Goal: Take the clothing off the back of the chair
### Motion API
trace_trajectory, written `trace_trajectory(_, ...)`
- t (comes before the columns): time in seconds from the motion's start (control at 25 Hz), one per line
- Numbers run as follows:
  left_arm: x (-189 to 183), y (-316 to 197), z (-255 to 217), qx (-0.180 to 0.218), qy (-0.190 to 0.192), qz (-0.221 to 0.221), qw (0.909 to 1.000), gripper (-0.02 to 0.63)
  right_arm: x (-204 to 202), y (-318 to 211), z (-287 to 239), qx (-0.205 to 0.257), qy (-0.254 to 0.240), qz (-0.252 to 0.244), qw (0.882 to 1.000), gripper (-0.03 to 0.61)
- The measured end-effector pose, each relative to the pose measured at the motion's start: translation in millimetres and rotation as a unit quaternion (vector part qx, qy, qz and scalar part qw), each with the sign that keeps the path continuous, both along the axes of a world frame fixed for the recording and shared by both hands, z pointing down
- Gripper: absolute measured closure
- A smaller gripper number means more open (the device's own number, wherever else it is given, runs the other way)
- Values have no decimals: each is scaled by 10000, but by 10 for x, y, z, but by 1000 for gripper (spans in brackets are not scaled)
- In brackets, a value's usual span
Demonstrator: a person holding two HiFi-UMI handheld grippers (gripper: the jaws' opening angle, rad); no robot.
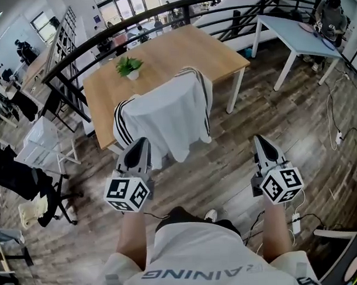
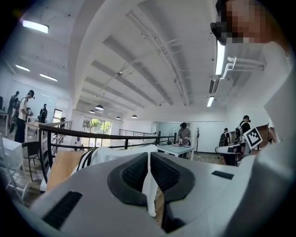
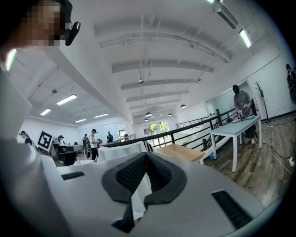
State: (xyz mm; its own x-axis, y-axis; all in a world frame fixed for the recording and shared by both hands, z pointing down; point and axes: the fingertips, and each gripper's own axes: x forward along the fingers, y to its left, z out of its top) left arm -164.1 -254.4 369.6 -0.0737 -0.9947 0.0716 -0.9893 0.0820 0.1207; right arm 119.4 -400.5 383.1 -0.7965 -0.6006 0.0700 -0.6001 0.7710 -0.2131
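A white garment (image 1: 166, 116) with black stripes on its sleeves hangs over the back of a chair, which it hides almost entirely. The chair stands at the near edge of a wooden table (image 1: 169, 54). My left gripper (image 1: 140, 141) is shut and empty, just short of the garment's lower left hem. My right gripper (image 1: 259, 139) is also shut and empty, off to the garment's right over the floor. The left gripper view has the garment (image 2: 115, 152) straight beyond the closed left gripper (image 2: 148, 155). In the right gripper view the garment (image 3: 118, 150) lies left of the closed right gripper (image 3: 144, 155).
A small potted plant (image 1: 129, 66) stands on the table. A black railing (image 1: 76, 55) curves behind it. A pale table (image 1: 297, 32) is at the far right, a black office chair (image 1: 28, 179) at the left. Cables and a power strip (image 1: 295, 222) lie on the floor.
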Motion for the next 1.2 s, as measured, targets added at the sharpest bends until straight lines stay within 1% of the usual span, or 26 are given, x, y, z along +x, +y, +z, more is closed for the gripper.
trace_trajectory(0.16,-174,-7,2,-76,-26,-433,9990,569,-301,-209,10,5,21,-474,9989,555)
trace_trajectory(0.36,-504,2,95,-126,0,-866,9962,569,-912,-418,33,72,42,-1045,9945,555)
trace_trajectory(0.56,-912,31,214,-127,104,-1293,9915,569,-1464,-659,29,161,143,-1396,9900,555)
trace_trajectory(0.68,-1168,62,201,-117,116,-1545,9878,569,-1719,-884,-63,262,219,-1448,9889,555)
trace_trajectory(0.84,-1479,74,285,-162,147,-1788,9836,569,-1937,-1226,-58,324,335,-1378,9894,555)
trace_trajectory(1.04,-1730,27,396,-294,132,-1896,9813,569,-2106,-1504,-62,464,422,-1305,9895,555)
trace_trajectory(1.2,-1792,-22,494,-483,175,-1861,9812,568,-2158,-1677,35,370,578,-1371,9882,554)
